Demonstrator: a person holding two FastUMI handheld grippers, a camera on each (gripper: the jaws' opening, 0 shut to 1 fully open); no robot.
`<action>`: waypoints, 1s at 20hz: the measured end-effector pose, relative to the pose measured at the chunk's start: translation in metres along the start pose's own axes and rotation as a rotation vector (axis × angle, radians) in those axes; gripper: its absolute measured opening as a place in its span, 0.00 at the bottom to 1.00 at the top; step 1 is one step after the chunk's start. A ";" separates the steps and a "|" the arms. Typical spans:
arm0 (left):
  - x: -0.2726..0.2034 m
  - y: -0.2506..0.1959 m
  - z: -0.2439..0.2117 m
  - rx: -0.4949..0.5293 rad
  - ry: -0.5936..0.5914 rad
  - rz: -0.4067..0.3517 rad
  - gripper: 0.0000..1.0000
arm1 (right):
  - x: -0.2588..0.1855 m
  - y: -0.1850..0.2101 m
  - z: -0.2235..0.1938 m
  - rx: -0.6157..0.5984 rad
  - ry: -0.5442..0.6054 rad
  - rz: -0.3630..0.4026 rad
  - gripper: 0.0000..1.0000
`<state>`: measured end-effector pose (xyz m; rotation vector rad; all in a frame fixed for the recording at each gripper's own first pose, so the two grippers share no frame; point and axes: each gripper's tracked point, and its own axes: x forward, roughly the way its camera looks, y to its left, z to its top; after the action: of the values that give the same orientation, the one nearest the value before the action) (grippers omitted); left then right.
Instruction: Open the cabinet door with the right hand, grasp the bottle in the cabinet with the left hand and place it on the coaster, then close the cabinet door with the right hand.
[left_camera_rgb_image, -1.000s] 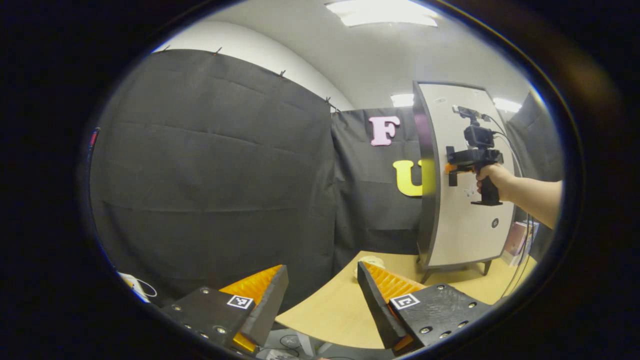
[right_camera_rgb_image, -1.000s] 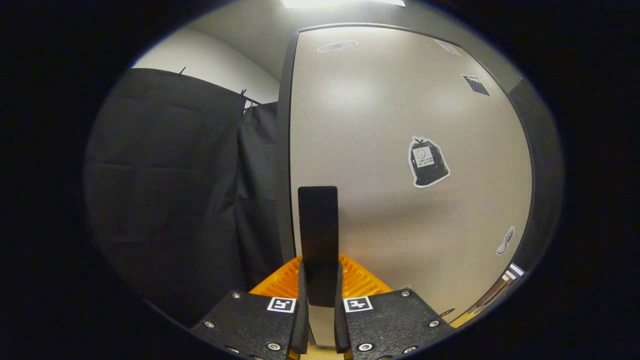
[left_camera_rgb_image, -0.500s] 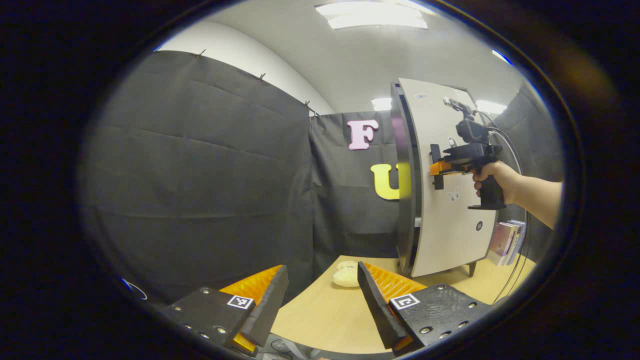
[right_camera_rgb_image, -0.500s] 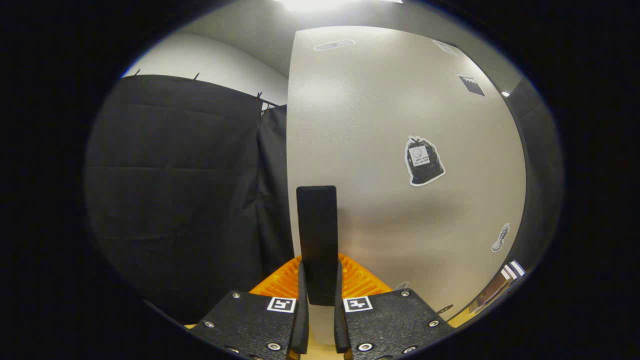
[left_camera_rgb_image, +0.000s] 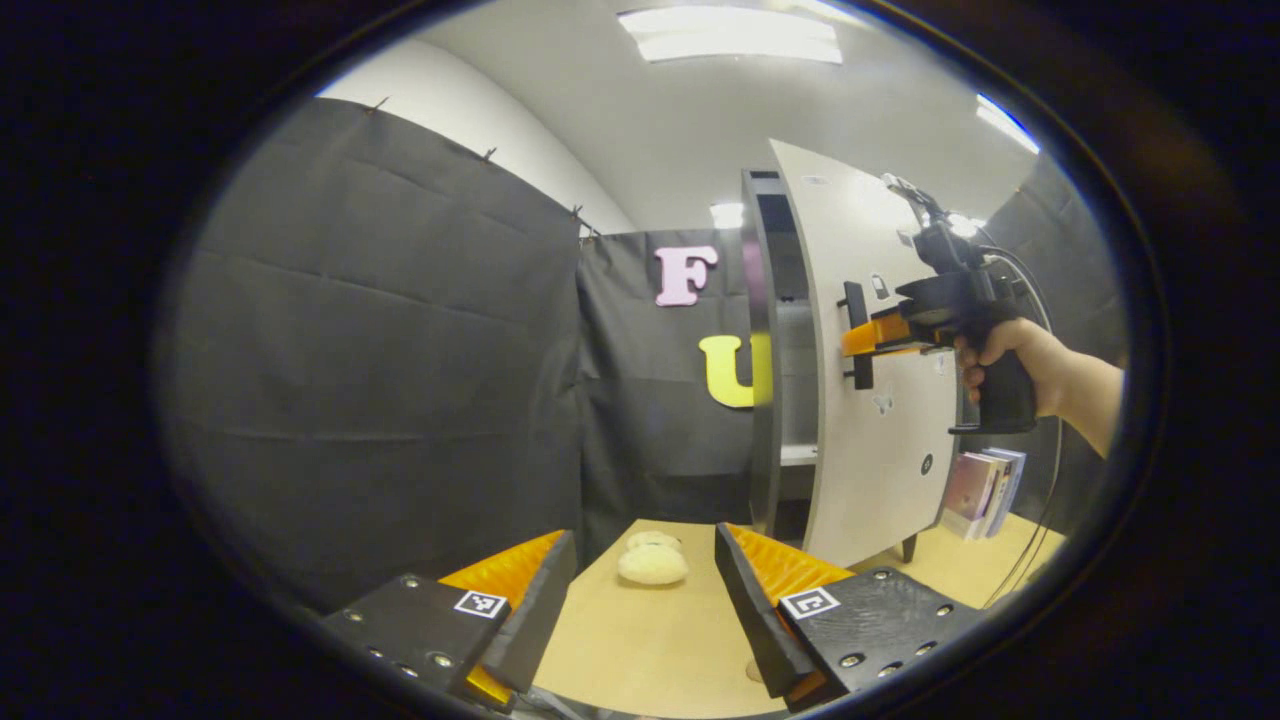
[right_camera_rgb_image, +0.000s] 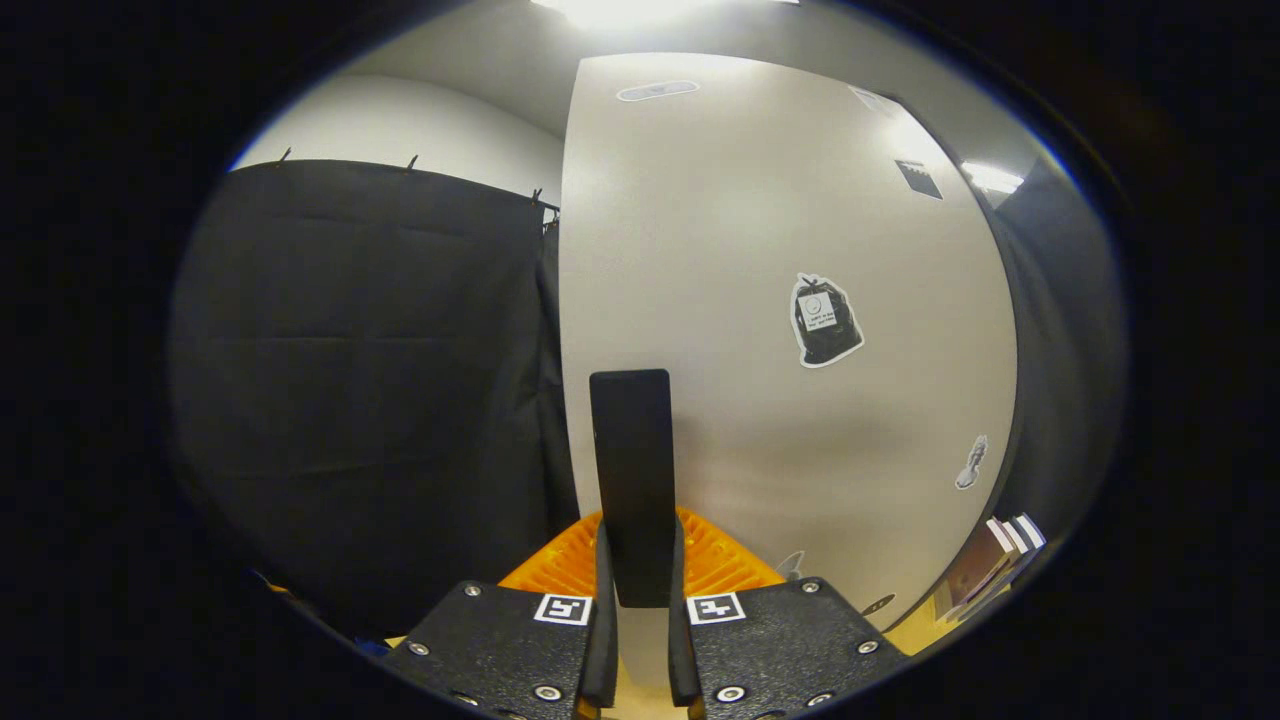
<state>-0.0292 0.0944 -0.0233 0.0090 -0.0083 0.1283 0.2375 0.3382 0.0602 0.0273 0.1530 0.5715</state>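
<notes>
My right gripper (right_camera_rgb_image: 636, 560) has its jaws clamped on the door handle (right_camera_rgb_image: 630, 480) of the cabinet door (left_camera_rgb_image: 880, 440), which stands ajar – my left gripper (left_camera_rgb_image: 640, 600) hangs over the desk (left_camera_rgb_image: 640, 650), jaws wide apart, empty; coaster (left_camera_rgb_image: 652, 563) lies near the cabinet foot

Right gripper (right_camera_rgb_image: 636, 590) clamped closed, left gripper (left_camera_rgb_image: 640, 590) spread wide

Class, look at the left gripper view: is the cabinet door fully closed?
No: the cabinet door stands ajar, pulled by its handle, leaving a gap onto the shelves.
</notes>
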 end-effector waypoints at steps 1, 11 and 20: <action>0.001 -0.005 -0.001 -0.003 0.000 -0.010 0.83 | -0.002 -0.001 -0.001 0.005 0.005 0.008 0.20; 0.003 -0.053 0.011 -0.006 -0.038 -0.121 0.83 | -0.023 -0.010 -0.002 0.005 0.019 0.021 0.20; 0.014 -0.114 0.014 -0.013 -0.049 -0.221 0.83 | -0.096 -0.045 0.002 0.020 0.000 -0.029 0.20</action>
<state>-0.0011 -0.0171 -0.0104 -0.0004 -0.0565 -0.0935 0.1821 0.2480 0.0721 0.0441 0.1592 0.5413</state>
